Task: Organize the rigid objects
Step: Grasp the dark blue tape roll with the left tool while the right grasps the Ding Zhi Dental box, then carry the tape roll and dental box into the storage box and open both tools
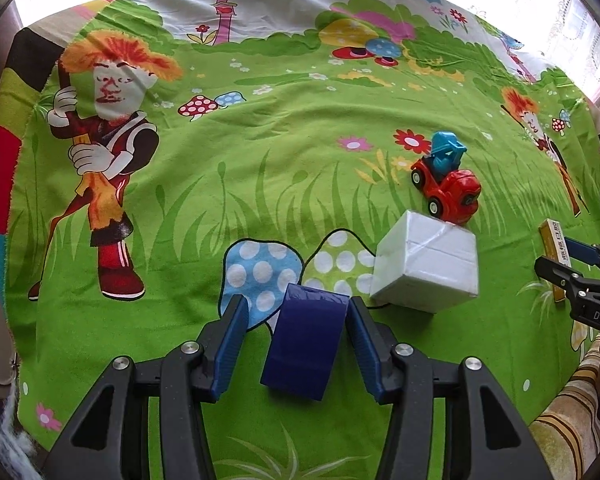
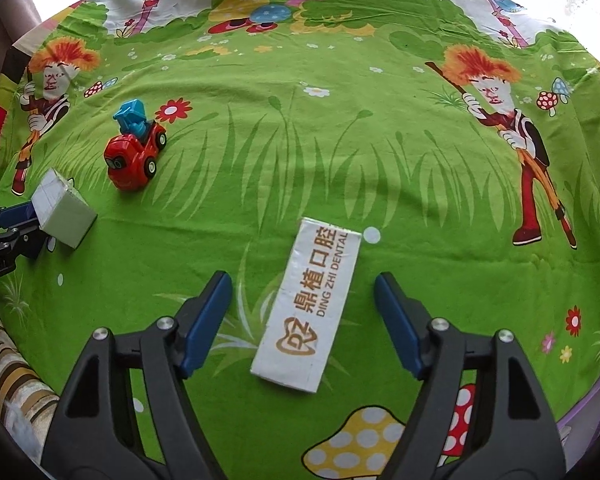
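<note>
In the left wrist view, the left gripper (image 1: 296,312) is pointed steeply down at the cloth (image 1: 284,160), and a blue block (image 1: 306,344) is seen between its fingers; the right pad touches it, while a gap shows at the left, so a grip cannot be told. A white box (image 1: 426,266) and a toy car (image 1: 446,188) lie beyond. In the right wrist view, the right gripper (image 2: 304,292) is likewise angled down, its jaws spread around a white carton (image 2: 308,304) lying flat, untouched.
</note>
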A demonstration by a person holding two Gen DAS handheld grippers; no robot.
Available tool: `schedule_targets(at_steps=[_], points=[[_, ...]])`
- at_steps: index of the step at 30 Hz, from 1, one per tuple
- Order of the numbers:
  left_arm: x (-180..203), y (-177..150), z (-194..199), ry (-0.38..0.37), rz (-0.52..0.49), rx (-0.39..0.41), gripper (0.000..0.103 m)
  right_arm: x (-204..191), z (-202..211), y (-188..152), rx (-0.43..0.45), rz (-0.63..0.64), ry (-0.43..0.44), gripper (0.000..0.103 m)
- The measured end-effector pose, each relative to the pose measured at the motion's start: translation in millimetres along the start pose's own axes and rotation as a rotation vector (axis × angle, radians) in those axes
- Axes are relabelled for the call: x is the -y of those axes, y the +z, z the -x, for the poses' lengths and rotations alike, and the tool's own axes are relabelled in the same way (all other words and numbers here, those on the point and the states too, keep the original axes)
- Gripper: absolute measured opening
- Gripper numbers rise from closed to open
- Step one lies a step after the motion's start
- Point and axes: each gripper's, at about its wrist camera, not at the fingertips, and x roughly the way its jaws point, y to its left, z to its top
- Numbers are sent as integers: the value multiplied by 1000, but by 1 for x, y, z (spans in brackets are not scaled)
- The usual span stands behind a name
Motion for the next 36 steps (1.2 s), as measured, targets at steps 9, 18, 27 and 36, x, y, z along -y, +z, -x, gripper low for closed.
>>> schedule_targets(at_steps=[9, 18, 27, 36], points=[[4, -3, 4, 3, -18, 9, 29, -6, 5, -3, 21, 33, 15, 36], [5, -16, 31, -31, 24, 45, 29, -7, 23, -13, 39, 35, 38, 34], [34, -35, 72, -53, 9, 119, 29, 1, 63, -33, 99, 13, 49, 34], [84, -50, 97, -105, -53, 148, 29, 19, 99, -63, 144, -20, 50, 34]])
